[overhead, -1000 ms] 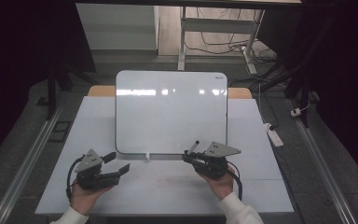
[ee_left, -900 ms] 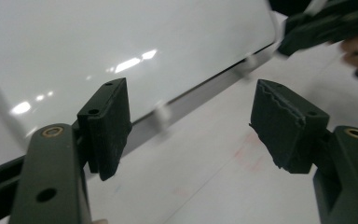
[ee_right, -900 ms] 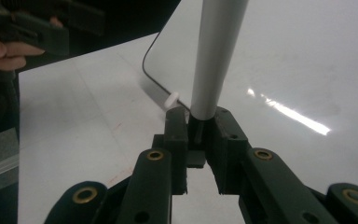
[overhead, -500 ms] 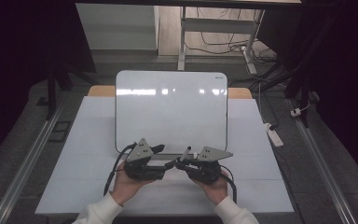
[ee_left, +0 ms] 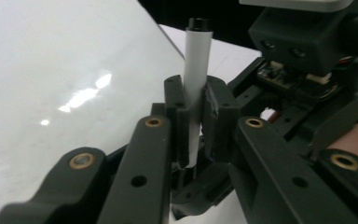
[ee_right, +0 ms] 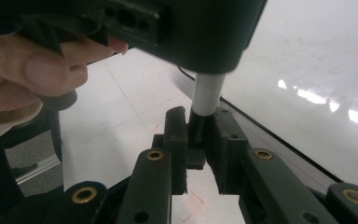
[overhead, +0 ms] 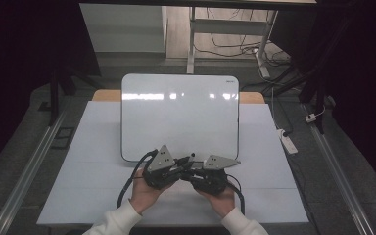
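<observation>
A white-barrelled marker (ee_left: 196,84) with a black end is held between both grippers, just in front of the whiteboard (overhead: 178,112). My left gripper (ee_left: 195,116) has just been closing and is now shut on the white barrel. My right gripper (ee_right: 200,135) is shut on the marker's black end (ee_right: 196,128), and the white barrel (ee_right: 207,95) runs up from it into the left gripper's body. In the high view the two grippers, left (overhead: 181,169) and right (overhead: 190,174), meet nose to nose at the table's front centre. The marker's dark tip (overhead: 191,155) pokes out toward the board.
The whiteboard lies flat on the white table (overhead: 88,161), with its near edge right by the grippers. A white power strip (overhead: 287,140) lies off the table's right edge. Metal rails run along both sides. Desk legs and cables stand at the back.
My left hand came in from the left to meet the right gripper, and its jaws went from open to shut on the marker. The right gripper stayed put.
</observation>
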`<state>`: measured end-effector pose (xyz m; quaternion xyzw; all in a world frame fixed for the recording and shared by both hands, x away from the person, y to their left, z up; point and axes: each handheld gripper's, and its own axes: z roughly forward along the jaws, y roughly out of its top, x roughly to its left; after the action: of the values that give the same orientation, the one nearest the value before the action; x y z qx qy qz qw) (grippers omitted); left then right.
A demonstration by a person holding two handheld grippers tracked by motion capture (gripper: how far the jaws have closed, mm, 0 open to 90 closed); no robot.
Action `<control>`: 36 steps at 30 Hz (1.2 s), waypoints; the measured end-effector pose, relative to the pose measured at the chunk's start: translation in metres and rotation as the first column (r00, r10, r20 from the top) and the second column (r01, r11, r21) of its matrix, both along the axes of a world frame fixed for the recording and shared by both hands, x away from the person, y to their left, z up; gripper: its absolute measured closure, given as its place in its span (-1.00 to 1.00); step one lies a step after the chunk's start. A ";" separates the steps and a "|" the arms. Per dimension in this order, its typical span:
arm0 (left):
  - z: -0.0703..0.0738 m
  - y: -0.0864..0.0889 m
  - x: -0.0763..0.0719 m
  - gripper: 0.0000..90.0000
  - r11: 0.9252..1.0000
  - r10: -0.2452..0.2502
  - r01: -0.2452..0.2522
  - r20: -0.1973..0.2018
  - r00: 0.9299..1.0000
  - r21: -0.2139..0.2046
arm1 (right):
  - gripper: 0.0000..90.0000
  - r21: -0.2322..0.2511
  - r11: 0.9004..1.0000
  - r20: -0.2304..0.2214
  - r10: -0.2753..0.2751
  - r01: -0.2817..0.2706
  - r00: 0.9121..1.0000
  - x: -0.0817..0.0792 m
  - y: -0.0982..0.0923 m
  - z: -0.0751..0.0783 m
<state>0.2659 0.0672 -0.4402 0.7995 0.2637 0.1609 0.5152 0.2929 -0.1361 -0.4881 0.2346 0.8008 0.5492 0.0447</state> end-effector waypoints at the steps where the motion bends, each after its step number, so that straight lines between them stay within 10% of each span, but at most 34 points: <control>1: 0.000 0.001 0.000 0.79 1.000 -0.001 0.000 -0.004 1.000 -0.005 | 0.71 0.001 1.000 0.001 0.002 -0.002 1.000 0.000 0.000 0.000; 8: 0.009 0.022 0.006 0.80 0.998 0.054 -0.054 -0.014 0.998 -0.035 | 0.48 0.001 1.000 0.062 -0.027 0.027 0.998 -0.005 -0.009 0.009; 16: 0.012 0.065 0.018 0.80 0.983 0.169 -0.172 -0.048 0.984 -0.067 | 0.22 -0.033 0.986 0.144 -0.159 0.165 0.977 -0.009 -0.076 0.019; 26: 0.024 0.103 0.040 0.79 0.957 0.274 -0.278 -0.061 0.960 -0.079 | -0.11 -0.120 0.902 0.200 -0.388 0.416 0.900 -0.020 -0.180 -0.004; 36: 0.060 0.124 0.079 0.79 0.936 0.347 -0.349 -0.043 0.937 -0.037 | -0.16 -0.161 0.885 0.226 -0.398 0.438 0.889 -0.017 -0.182 -0.009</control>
<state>0.3446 0.1915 -0.3799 0.7314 0.4137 0.2292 0.4913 0.2758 -0.3179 -0.4975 0.3438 0.7762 0.4592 0.2614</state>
